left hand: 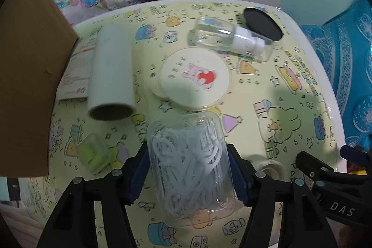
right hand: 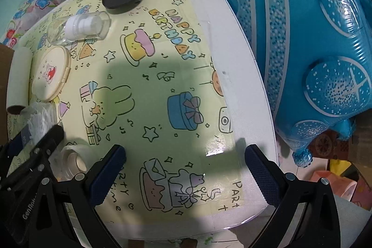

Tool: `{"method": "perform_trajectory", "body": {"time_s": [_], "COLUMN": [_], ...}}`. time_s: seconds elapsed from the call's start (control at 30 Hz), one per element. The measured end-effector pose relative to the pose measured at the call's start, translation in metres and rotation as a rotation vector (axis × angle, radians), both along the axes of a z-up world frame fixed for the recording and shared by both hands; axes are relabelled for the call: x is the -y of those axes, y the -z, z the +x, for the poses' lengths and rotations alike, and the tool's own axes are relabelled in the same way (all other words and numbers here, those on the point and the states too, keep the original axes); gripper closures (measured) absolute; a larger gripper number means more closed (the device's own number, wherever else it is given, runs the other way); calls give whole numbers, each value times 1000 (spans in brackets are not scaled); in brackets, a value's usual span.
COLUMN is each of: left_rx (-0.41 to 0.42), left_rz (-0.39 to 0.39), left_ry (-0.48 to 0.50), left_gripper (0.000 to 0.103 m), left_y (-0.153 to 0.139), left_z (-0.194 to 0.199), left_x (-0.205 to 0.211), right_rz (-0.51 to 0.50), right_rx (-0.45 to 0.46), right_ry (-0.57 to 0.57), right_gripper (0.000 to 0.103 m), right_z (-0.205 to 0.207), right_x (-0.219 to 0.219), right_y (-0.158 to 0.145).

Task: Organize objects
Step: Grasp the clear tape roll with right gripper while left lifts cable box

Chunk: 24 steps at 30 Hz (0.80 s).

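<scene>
My left gripper [left hand: 188, 174] is shut on a clear plastic box of white floss picks [left hand: 189, 166], its blue pads pressing both sides just above the table. Beyond it lie a round cream compact with a pink bunny [left hand: 194, 77], a clear spray bottle [left hand: 232, 38] on its side, a black round lid [left hand: 262, 23], a white paper roll [left hand: 112, 72] and a small green box [left hand: 94, 156]. My right gripper [right hand: 184, 174] is open and empty over the party-print tablecloth [right hand: 162, 85]. The floss box [right hand: 39, 120] shows at the left of the right wrist view.
A brown cardboard box [left hand: 30, 76] stands at the table's left edge, with a printed leaflet [left hand: 76, 71] beside it. A small roll of tape [right hand: 74, 160] lies near the front. A blue foil balloon [right hand: 313, 50] sits off the table's right edge [right hand: 251, 76].
</scene>
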<state>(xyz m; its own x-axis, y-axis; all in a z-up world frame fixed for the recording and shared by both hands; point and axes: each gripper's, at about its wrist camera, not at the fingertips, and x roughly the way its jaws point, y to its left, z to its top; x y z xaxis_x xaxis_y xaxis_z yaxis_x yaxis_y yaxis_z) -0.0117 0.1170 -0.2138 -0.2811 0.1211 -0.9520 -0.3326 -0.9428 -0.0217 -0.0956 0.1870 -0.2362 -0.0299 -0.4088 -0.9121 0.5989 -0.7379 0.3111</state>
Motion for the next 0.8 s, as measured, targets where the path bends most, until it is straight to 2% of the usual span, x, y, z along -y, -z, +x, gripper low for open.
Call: {"method": "perform_trajectory", "body": {"time_s": [0.27, 0.4, 0.63, 0.8], "left_rx": [-37, -26, 3, -18], "left_rz": [-18, -34, -36, -33], "left_ry": [-18, -27, -59, -33], "left_gripper": [39, 39, 39, 39], "left_y": [-14, -16, -20, -27], "left_z": [-3, -4, 3, 8], "left_x": [22, 40, 77, 90], "right_rz": [-31, -46, -75, -94], "right_rx": [-9, -30, -89, -97], "right_ry": [-56, -127, -256, -343], "right_gripper": [0, 0, 0, 0], "right_z": [7, 17, 44, 62], "right_x": [8, 13, 27, 36], "right_y": [-15, -18, -43, -49]}}
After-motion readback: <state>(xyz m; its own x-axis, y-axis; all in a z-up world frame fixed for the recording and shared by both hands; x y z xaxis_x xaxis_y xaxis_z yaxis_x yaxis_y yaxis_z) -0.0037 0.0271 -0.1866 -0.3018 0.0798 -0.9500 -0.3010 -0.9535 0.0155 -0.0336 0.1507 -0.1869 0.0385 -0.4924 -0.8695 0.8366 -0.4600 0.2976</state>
